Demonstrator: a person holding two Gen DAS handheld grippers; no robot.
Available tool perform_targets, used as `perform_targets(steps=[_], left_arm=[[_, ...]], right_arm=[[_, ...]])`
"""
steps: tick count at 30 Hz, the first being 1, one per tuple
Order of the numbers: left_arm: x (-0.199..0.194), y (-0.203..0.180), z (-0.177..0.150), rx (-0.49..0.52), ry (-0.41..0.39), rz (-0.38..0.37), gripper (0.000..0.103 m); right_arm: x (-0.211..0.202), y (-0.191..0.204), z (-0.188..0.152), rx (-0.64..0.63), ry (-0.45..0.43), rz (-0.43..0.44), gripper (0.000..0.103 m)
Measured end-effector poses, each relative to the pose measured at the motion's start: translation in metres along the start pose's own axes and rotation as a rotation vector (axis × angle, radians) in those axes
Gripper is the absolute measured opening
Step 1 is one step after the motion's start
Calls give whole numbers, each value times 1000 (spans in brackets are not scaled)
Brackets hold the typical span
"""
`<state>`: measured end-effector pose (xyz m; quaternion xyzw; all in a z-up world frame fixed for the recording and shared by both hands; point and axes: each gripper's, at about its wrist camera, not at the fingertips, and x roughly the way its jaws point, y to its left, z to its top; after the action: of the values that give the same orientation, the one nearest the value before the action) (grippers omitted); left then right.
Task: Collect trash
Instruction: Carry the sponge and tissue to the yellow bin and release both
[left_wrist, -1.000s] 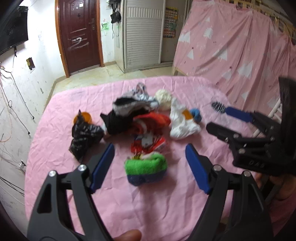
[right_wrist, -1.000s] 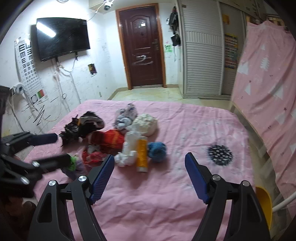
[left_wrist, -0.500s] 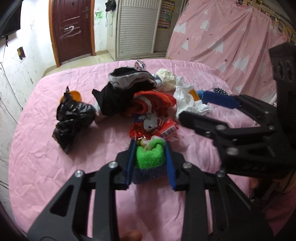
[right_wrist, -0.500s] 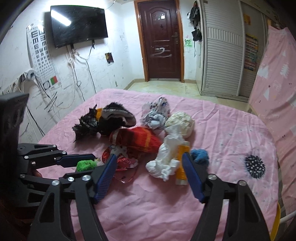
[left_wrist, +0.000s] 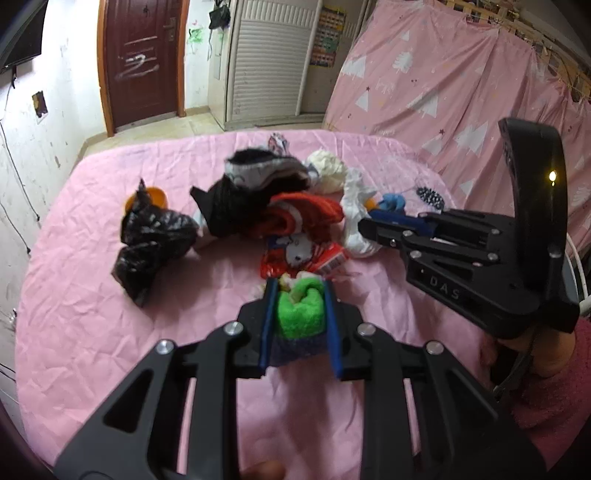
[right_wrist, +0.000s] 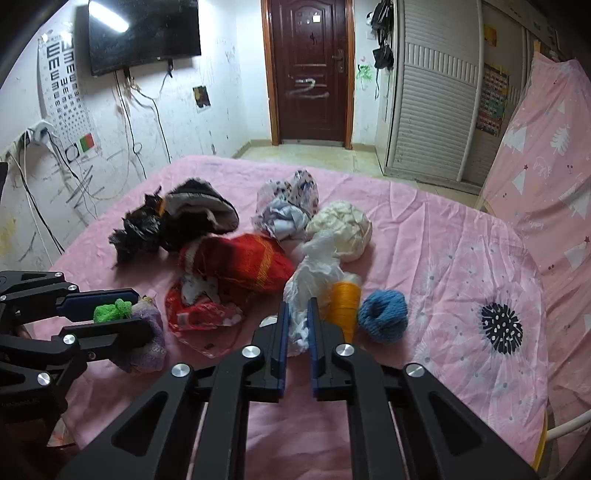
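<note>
My left gripper (left_wrist: 298, 295) is clamped on the green-and-purple fuzzy cloth bundle (left_wrist: 300, 317), over the wrinkled pink sheet (left_wrist: 74, 295). Just beyond: red printed snack wrapper (left_wrist: 295, 254), crumpled black plastic bag (left_wrist: 151, 240) to its left. My right gripper (left_wrist: 373, 225) w/ tips at the white plastic bag (left_wrist: 356, 221).

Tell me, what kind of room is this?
Probably a lived-in room at home: a dark wooden door, a TV on the wall, and a table under a pink cloth with trash piled on it.
</note>
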<state>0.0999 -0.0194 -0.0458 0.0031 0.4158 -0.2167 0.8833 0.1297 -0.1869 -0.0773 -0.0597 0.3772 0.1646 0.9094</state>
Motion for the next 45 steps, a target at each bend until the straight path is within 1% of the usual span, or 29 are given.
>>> perform_targets(steps=[7, 11, 17, 24, 30, 37, 45], left_arm=[[-22, -5, 6, 11, -56, 35, 23], [-33, -12, 9, 27, -81, 52, 23], [-42, -27, 20, 57, -112, 75, 23], [-47, -67, 35, 137, -138, 79, 23], [-41, -120, 47, 231, -147, 47, 23], [-27, -176, 58, 316, -133, 4, 23], [-3, -232, 63, 373, -95, -55, 23]], right_arm=[[-19, 4, 1, -1, -62, 33, 2], [-38, 4, 3, 10, -112, 47, 2], [-69, -9, 2, 31, -184, 43, 2], [-110, -51, -10, 103, -275, -1, 2], [-145, -99, -35, 187, -332, -58, 2], [-173, -151, -70, 273, -372, -116, 2], [-195, -202, -108, 362, -390, -176, 2]])
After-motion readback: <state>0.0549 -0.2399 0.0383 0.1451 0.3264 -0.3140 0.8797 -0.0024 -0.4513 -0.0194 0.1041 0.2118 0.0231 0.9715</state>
